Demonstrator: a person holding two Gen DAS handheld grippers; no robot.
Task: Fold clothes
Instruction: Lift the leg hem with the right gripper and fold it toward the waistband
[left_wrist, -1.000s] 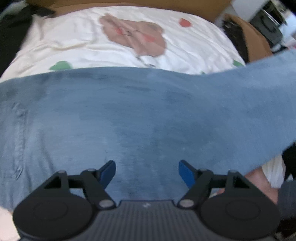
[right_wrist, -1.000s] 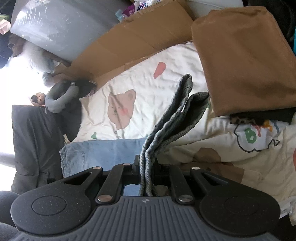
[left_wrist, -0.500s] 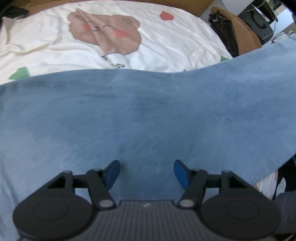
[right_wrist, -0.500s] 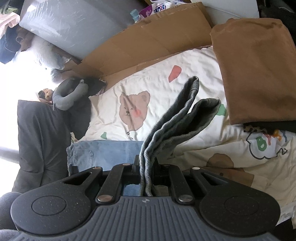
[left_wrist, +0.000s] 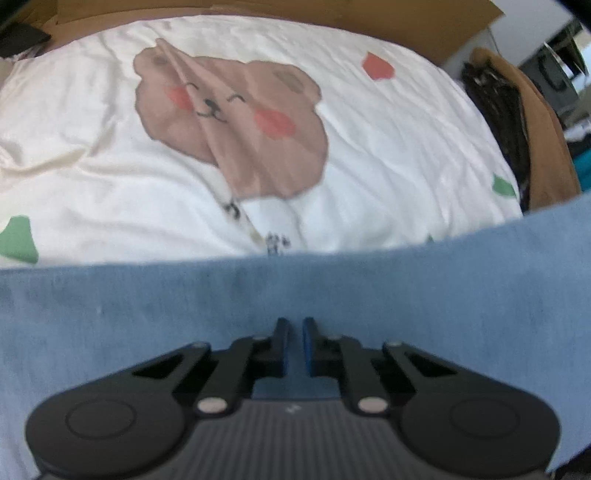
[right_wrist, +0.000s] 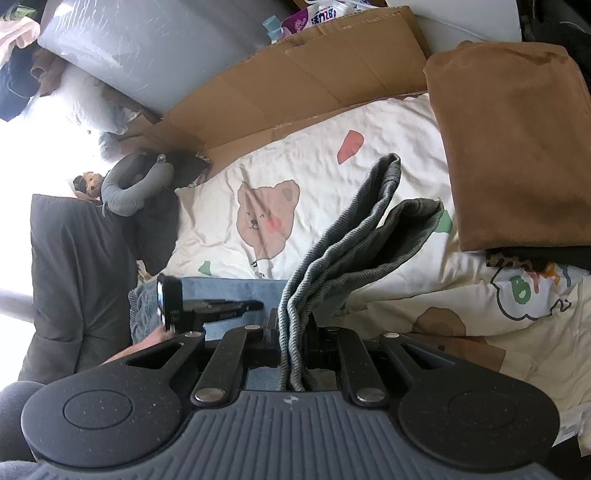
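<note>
The fold is only partly under way. The blue jeans (left_wrist: 369, 302) lie spread as a wide band across the lower half of the left wrist view, flat on the bedsheet (left_wrist: 369, 155), and no crease across the legs shows yet. In the right wrist view their waistband sits at the lower left, and a grey ribbed hem (right_wrist: 354, 236) rises from the bottom centre toward the middle of the frame.

The left gripper (left_wrist: 293, 343) points steeply down at the denim; its jaws are closing, drawn almost together, and whether cloth is pinched between the blue pads cannot be told from here. The right gripper (right_wrist: 293, 343) is clamped on the grey ribbed hem, which stands up out of the jaws in two thick layers.

Judging by the layout, lifting and doubling the jeans is what remains.

The denim looks soft and brushed, pale blue, with mottled wear. The grey hem is knit-like, corded and stiff enough to hold its curve. The bedsheet is thin, crinkled cotton printed with bears. A folded brown cloth (right_wrist: 517, 147) lies at the upper right, smooth and suede-like, against flattened cardboard (right_wrist: 295, 85).
</note>
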